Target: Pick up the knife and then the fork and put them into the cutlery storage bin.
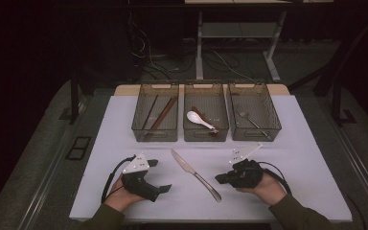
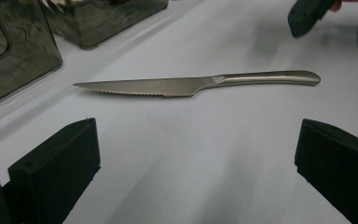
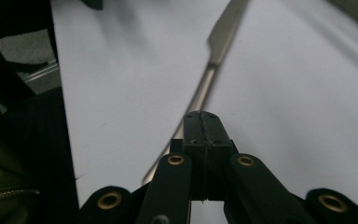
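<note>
Right tool [image 3: 203, 121], jaws together, hides part of the knife [image 3: 209, 79] handle; left tool [image 2: 196, 158] apart

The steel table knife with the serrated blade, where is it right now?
In the high view the steel table knife lies flat on the white table, between the two grippers, in front of the middle bin.

Silver steel knife [image 1: 195, 173], serrated edge along blade, on a pale white desk [image 1: 306, 158]. Both claws matte black: left claw [image 1: 159, 176], right claw [image 1: 222, 178], brass-coloured rivets on the right one. Three smoky translucent grey bins [image 1: 205, 130]; white spoon [image 1: 199, 120], brown chopsticks [image 1: 162, 115], silver fork [image 1: 250, 119]. Olive green sleeves [image 1: 297, 216].
</note>
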`<state>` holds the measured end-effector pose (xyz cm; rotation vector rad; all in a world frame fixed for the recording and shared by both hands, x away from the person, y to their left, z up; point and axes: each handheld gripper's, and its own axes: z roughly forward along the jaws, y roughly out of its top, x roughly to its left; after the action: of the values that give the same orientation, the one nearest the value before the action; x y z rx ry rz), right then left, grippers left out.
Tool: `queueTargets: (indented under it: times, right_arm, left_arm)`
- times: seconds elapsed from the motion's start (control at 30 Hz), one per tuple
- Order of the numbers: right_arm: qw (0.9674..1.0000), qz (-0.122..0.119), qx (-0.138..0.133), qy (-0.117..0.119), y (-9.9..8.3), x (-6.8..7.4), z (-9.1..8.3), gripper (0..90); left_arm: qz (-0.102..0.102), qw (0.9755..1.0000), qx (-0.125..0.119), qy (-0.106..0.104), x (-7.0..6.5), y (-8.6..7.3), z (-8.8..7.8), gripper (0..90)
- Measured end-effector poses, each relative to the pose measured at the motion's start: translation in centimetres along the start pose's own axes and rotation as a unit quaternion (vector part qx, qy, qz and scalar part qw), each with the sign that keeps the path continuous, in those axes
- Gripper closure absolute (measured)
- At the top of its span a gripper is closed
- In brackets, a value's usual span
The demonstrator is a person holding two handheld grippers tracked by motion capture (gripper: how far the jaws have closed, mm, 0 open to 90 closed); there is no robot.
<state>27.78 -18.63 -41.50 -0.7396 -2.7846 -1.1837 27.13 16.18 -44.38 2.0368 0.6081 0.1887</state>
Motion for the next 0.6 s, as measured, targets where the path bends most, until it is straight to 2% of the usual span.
queueTargets:
  times: [0.27,0.43,0.6]
  right_arm:
    - [0.9991,-0.021,0.032,0.019,-0.2,1.7,2.2,89.5]
    - [0.9977,-0.044,0.047,0.019,-0.3,2.1,3.2,89.5]
    - [0.9965,-0.054,0.062,0.012,-0.3,2.5,3.7,89.5]
  left_arm:
    - [0.001,1.0,0.001,0.0,0.0,0.0,0.0,0.0]
    - [0.0,1.0,0.0,0.0,0.0,0.0,0.0,0.0]
    - [0.0,1.0,0.0,0.0,0.0,0.0,0.0,0.0]
